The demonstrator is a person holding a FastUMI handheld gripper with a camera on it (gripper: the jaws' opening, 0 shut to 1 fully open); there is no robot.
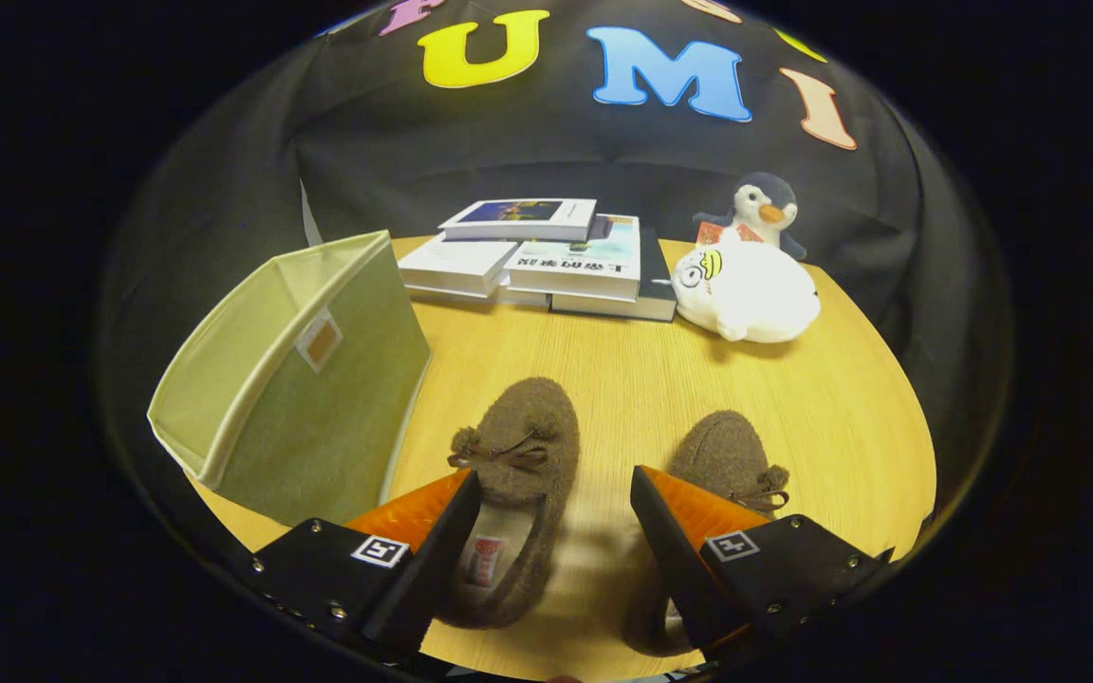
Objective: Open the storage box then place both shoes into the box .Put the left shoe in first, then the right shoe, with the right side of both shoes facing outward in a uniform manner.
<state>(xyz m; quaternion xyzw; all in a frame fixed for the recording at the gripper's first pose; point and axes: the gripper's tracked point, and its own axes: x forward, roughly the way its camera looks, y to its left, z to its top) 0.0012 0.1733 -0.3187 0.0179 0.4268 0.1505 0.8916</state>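
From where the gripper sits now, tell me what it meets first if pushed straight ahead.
The open gripper straddles the left slipper; beyond its toe lies bare table, then the book stack first, probably; depth is unclear.

Gripper (554, 493) held above the tabletop, tilted downward and forward. Fingers (433, 541) spread wide apart, jaws open, nothing pressed between them. Each finger tapered to a slanted tip, tips level with one another. Square marker tag carried on the upper face of each finger block.
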